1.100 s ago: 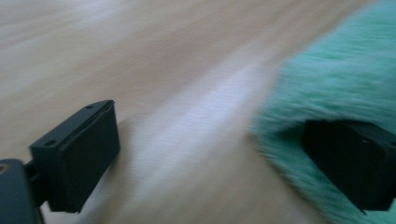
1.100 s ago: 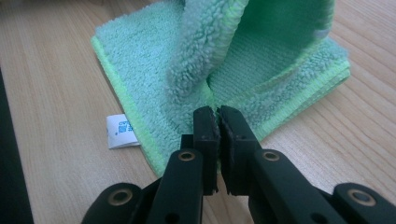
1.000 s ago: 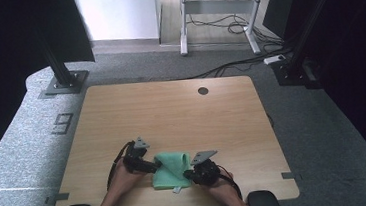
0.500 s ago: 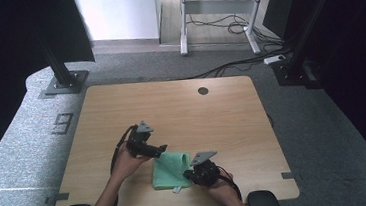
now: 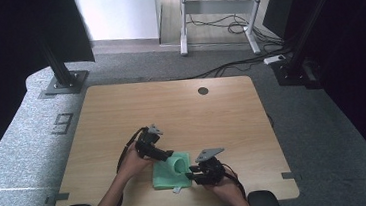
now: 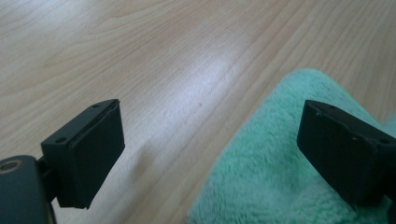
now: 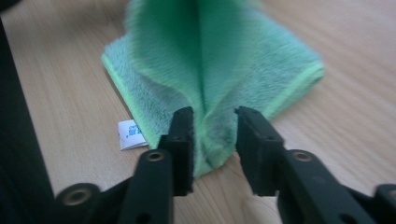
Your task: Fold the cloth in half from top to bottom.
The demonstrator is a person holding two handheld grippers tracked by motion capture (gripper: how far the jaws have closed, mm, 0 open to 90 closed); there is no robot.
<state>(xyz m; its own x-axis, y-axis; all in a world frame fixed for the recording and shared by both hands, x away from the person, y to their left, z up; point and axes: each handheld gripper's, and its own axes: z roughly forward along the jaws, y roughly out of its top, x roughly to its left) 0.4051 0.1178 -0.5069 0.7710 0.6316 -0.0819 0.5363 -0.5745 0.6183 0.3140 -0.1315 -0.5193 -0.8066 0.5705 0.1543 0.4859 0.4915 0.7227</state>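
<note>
Down near the front edge of the wooden table (image 5: 121, 113), a green towel (image 5: 169, 172) lying folded, a small white label (image 7: 130, 134) poking out from its edge. At the towel's right side, the right gripper (image 5: 193, 175), held low in the right hand (image 5: 223, 185). Seen along its own jaws in the right gripper view, the right gripper (image 7: 212, 140) with a raised fold of the towel (image 7: 205, 70) standing between the two black jaws; jaws close to the cloth on either side but with a sliver of gap showing, so hard to tell whether truly clamped or just closing in. Fold lifted into a soft ridge, the rest flat on the wood.

Over on the left, the left gripper (image 5: 165, 155) at the towel's upper left corner, left hand (image 5: 133, 162) behind it. In the left gripper view, jaws spread wide, nothing between them, left gripper (image 6: 210, 140) hovering over bare wood and the fluffy towel (image 6: 280, 186) edge, one jaw above the cloth, the other above the table (image 6: 140, 56).
</note>
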